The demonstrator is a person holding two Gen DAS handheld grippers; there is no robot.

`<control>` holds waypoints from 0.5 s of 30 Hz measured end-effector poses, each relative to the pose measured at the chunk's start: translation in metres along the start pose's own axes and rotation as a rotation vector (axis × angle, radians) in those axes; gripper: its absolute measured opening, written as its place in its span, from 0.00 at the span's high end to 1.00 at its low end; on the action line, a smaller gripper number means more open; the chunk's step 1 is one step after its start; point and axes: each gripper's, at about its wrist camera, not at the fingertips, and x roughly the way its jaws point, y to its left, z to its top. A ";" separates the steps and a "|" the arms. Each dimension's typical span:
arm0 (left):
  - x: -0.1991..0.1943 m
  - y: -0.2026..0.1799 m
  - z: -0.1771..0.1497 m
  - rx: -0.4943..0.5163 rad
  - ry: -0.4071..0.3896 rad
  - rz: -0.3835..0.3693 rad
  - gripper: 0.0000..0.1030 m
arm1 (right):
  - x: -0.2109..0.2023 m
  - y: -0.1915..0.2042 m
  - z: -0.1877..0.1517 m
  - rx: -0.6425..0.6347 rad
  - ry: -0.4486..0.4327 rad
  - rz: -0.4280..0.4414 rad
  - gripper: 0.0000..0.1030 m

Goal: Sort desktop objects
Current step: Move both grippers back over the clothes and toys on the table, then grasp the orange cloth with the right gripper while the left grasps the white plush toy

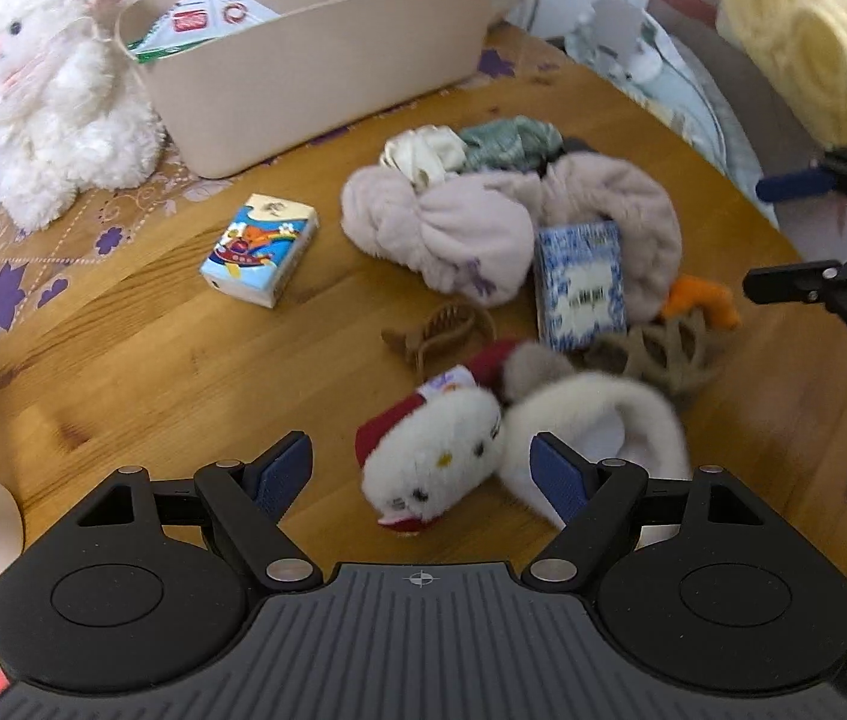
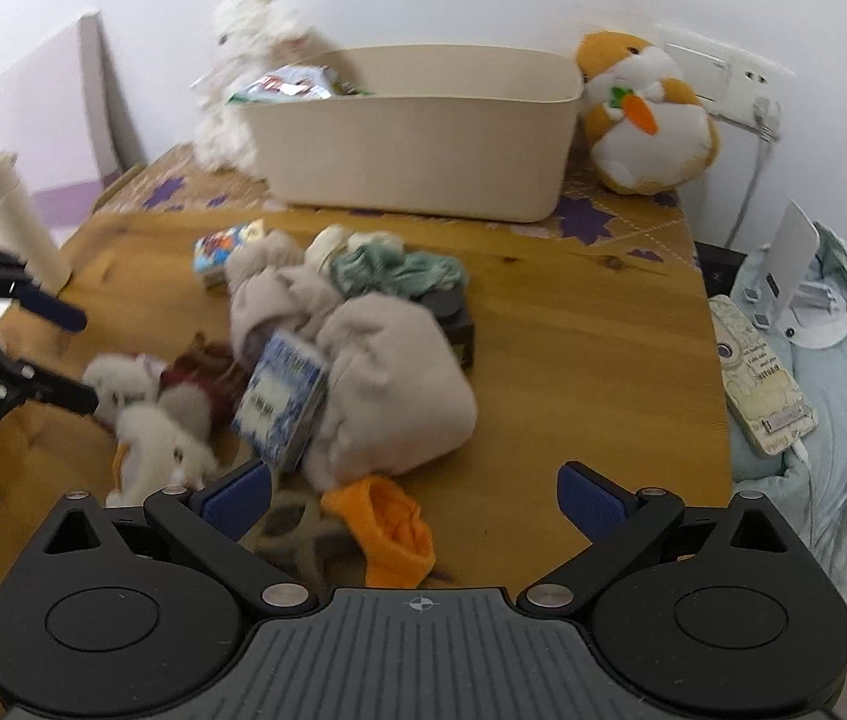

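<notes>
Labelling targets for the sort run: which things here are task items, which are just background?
Task items:
beige plastic bin
cartoon-print tissue pack
blue-and-white patterned box
pale pink fluffy headband
brown hair claw
orange knit piece

Background:
white plush rabbit
orange-and-white hamster plush
phone in printed case

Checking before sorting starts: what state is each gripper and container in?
left gripper: open, holding nothing, white cat plush between its fingers, untouched.
right gripper: open, empty, above orange cloth.
beige bin: uncovered, packets inside.
white tumbler: upright, capped.
</notes>
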 end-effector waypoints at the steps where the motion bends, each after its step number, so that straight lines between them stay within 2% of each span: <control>1: 0.001 -0.001 -0.001 0.015 0.002 0.007 0.21 | 0.000 0.002 -0.002 -0.017 0.004 -0.001 0.00; 7: 0.011 -0.004 -0.005 0.131 0.011 0.065 0.21 | 0.001 0.007 -0.015 -0.153 0.034 -0.019 0.00; 11: 0.021 -0.002 -0.004 0.177 0.040 0.079 0.21 | 0.005 0.004 -0.025 -0.250 0.052 -0.032 0.00; 15: 0.027 -0.008 -0.001 0.228 0.043 0.083 0.21 | 0.014 0.002 -0.030 -0.333 0.081 -0.036 0.07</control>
